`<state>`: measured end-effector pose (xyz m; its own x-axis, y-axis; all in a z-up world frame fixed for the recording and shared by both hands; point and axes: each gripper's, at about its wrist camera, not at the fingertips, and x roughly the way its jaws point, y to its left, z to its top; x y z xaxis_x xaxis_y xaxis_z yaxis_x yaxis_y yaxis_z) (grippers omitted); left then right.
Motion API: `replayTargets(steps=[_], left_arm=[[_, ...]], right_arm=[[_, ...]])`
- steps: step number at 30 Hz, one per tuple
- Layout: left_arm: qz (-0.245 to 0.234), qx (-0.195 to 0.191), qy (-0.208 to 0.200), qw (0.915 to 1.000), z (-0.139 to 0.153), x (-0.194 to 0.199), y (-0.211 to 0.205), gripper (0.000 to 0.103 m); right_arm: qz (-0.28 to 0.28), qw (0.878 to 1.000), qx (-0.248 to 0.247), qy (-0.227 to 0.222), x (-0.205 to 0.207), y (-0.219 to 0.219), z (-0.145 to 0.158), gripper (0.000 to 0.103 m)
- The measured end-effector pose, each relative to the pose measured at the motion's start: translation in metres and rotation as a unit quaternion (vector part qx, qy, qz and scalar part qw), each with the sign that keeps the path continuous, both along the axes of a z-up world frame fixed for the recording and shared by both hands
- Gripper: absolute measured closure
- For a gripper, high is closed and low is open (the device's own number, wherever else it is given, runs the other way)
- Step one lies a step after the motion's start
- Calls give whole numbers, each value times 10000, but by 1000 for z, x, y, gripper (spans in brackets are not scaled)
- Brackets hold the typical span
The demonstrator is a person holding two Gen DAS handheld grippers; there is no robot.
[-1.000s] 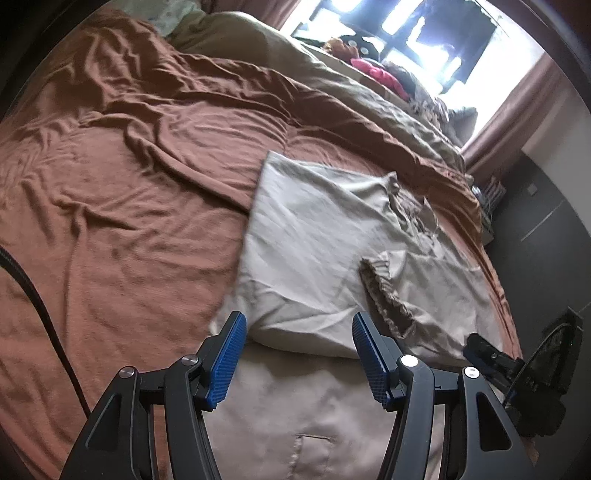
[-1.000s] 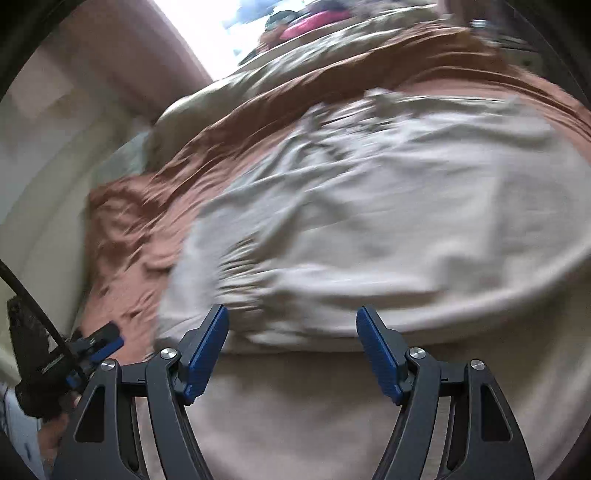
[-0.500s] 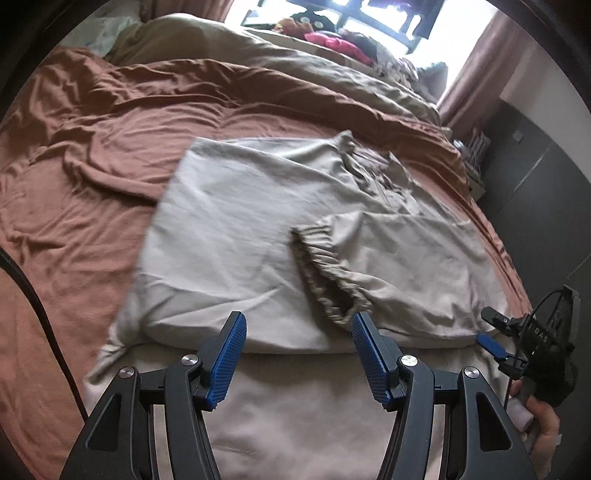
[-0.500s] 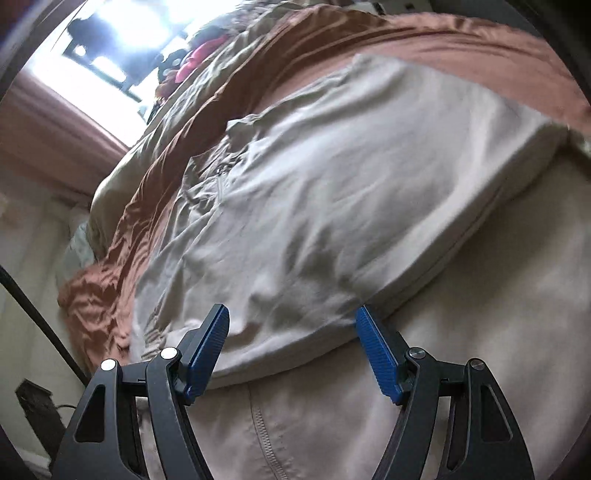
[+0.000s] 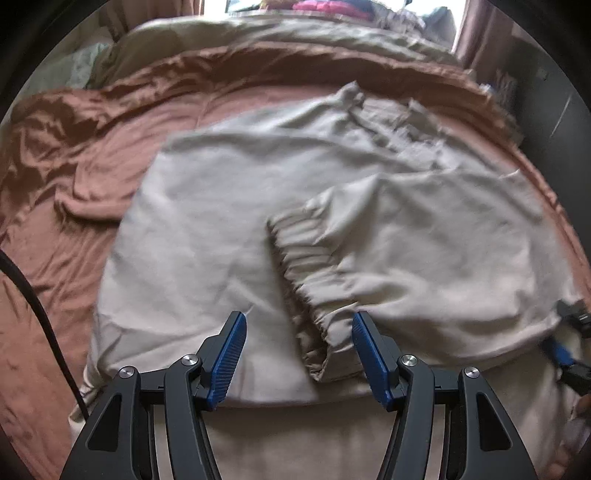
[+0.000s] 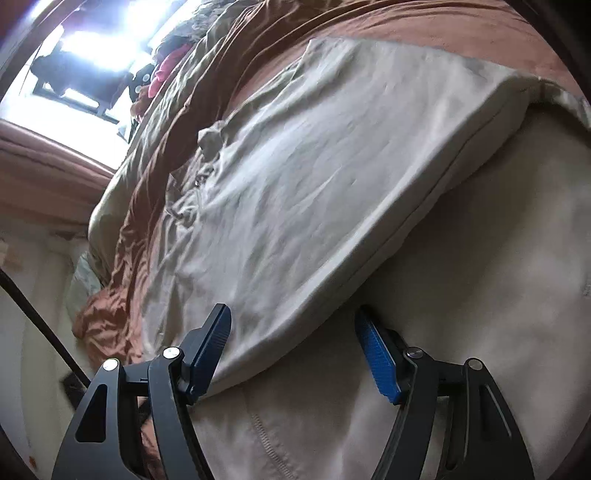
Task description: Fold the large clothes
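- Left gripper (image 5: 297,350): jaws stand apart and grip nothing. It hangs over the near edge of the folded part of the jacket.
- Directly between and just ahead of its blue pads (image 5: 227,356) lies the gathered cuff (image 5: 303,280) of a sleeve, resting on the jacket and touched by neither pad.
- Right gripper (image 6: 291,347): jaws apart, nothing clamped. The thick folded edge (image 6: 388,236) of the jacket runs between the two fingers; whether either pad touches the cloth cannot be told.
- Beige jacket (image 5: 221,192): spread flat on the bed, its upper half folded over towards the grippers, with a single layer of the same cloth under both tools.
- In the left wrist view the right gripper shows at the far right edge, beside the corner of the fold.
- Brown bedspread (image 5: 55,155): crumpled, beyond and to the left of the jacket.
- Olive quilt (image 5: 258,35): bunched along the far side of the bed.
- Window (image 6: 85,48): bright, furthest away.
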<state>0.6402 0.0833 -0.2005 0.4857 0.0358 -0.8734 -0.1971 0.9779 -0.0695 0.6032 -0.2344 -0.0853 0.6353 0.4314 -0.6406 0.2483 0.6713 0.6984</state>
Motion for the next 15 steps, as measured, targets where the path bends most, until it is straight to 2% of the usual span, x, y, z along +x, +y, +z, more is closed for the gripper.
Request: replayTargets(steps=[3,6,11,15], left_arm=[[-71,90,91,9999,1,-2,5,41],[-64,-11,-175,9998,27,-17,12,41],[-206,-56,-318,9993,59,-48,11,41],[-142,-192,-512,9984,89,-88,23,41]], right_arm=[[23,9995,-140,-273,-11,-2,18,35],[73,9985,-187,-504,-25,0,30,35],[250,9970,-289,-669,-52,6,39,35],[421,9938,-626,-811,-79,12,53,35]])
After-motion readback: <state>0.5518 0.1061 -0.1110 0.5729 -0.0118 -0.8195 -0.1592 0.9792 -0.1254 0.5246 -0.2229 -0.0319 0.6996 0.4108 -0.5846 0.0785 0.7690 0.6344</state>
